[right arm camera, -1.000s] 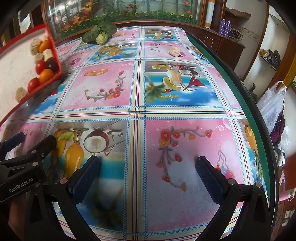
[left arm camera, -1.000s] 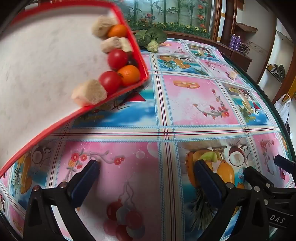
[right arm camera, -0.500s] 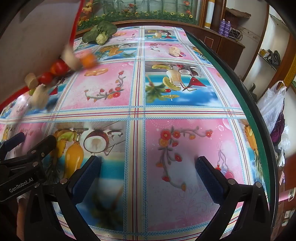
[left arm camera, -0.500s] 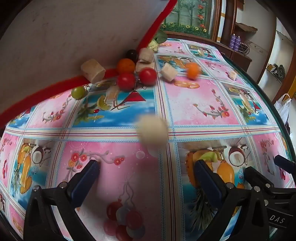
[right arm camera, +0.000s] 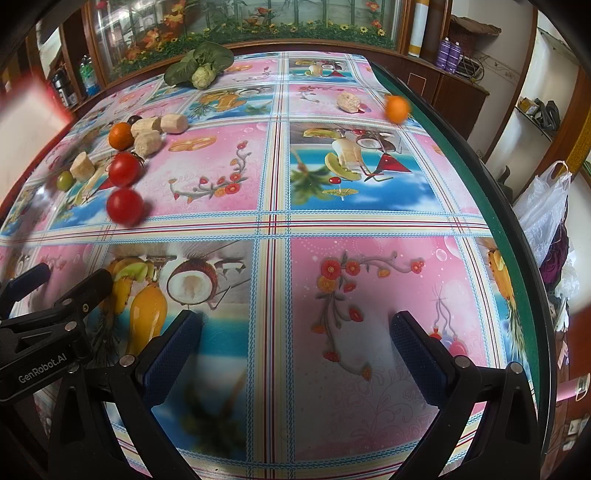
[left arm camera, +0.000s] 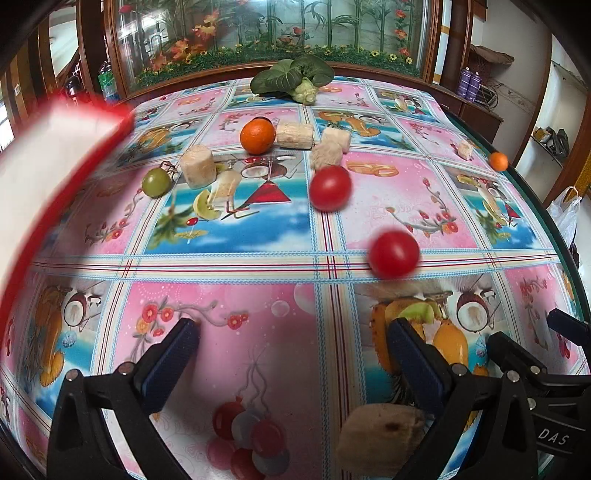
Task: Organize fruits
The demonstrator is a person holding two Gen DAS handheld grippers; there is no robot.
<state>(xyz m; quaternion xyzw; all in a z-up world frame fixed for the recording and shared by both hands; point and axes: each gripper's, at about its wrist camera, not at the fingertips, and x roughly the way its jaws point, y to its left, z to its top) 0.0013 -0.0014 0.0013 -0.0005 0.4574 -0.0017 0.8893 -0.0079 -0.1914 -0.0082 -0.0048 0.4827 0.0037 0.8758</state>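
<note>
Fingers spread empty on both; only left view shows tan chunk (left arm camera: 380,437) near.

My glossy printed tablecloth (left arm camera: 258,229) carries smooth shiny tomatoes (left arm camera: 330,187), rough matt beige chunks (left arm camera: 197,170); my gripper's fingers (left arm camera: 166,363) look matt plastic.

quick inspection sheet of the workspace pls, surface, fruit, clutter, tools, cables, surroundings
surface: table under a glossy fruit-print cloth.
job's things: two red tomatoes, blurred; large orange; small orange at the right edge; green grape; pale cut chunks; one chunk by the left tool.
clutter: leafy vegetable at the far edge; red-rimmed tray, blurred, at left.
grippers: left tool open, empty; right tool open, empty.
cables: nothing seen.
surroundings: painted glass cabinet; white plastic bag at right.
</note>
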